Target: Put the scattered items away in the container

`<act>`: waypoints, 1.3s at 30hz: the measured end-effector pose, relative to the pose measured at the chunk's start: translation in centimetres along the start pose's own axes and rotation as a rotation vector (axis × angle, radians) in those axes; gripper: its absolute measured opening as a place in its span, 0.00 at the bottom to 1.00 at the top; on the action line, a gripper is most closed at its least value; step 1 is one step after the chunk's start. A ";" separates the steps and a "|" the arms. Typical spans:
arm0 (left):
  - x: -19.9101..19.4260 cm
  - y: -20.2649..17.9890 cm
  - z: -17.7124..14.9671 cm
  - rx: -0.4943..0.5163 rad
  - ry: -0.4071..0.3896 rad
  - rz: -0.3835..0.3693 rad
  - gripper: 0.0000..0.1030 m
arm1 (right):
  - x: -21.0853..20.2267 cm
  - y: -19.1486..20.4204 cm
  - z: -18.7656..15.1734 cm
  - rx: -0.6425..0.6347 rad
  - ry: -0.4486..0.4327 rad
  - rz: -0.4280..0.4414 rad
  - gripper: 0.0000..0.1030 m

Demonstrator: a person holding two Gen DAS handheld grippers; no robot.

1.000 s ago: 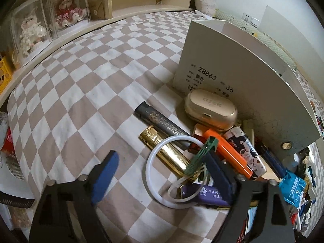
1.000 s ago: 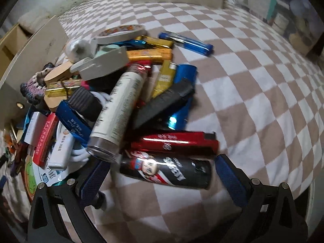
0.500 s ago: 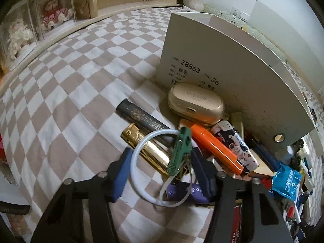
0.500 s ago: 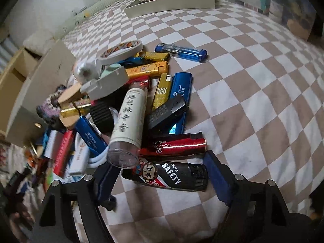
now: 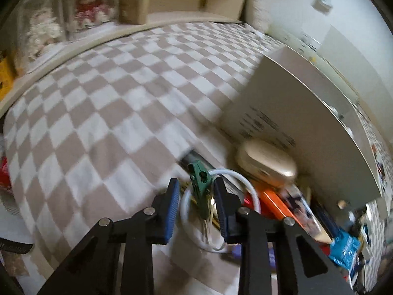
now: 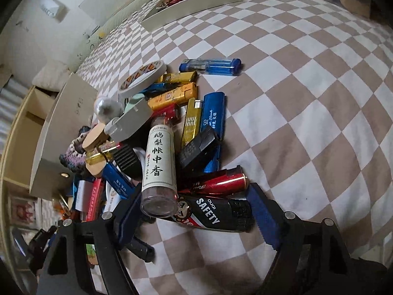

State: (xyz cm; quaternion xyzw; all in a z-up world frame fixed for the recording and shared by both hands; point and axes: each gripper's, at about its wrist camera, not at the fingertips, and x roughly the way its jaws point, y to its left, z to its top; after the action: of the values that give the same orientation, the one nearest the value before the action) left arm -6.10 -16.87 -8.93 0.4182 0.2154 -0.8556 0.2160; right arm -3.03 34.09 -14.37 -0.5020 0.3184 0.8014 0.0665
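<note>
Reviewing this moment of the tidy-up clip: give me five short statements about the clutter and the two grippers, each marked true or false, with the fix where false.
1. The left gripper is closed on the green clip. True.
2. The black SAFETY lighter lies between the right gripper's blue pads. True.
3. The translucent blue lighter sits buried in the pile. False: it lies alone on the checked cover, apart from the heap.
4. A white cable loops by the green clip. True.
5. The gold case rests inside the box. False: it lies outside, against the box wall.
</note>
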 end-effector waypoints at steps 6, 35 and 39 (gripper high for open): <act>0.2 1.6 1.1 -0.049 -0.033 0.073 0.28 | -1.4 -1.3 1.1 0.013 -0.039 -0.032 0.80; -2.2 -6.8 -5.1 0.311 -0.015 -0.028 0.82 | 0.1 1.6 -2.5 -0.157 0.038 -0.187 0.85; -2.0 -8.1 -6.1 0.386 -0.014 0.009 0.82 | -0.3 1.9 -2.6 -0.185 0.025 -0.190 0.70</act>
State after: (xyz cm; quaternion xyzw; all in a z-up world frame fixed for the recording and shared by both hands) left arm -5.59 -6.55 -9.21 0.4468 0.0437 -0.8830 0.1369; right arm -1.70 31.14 -14.06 -0.5440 0.1949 0.8110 0.0914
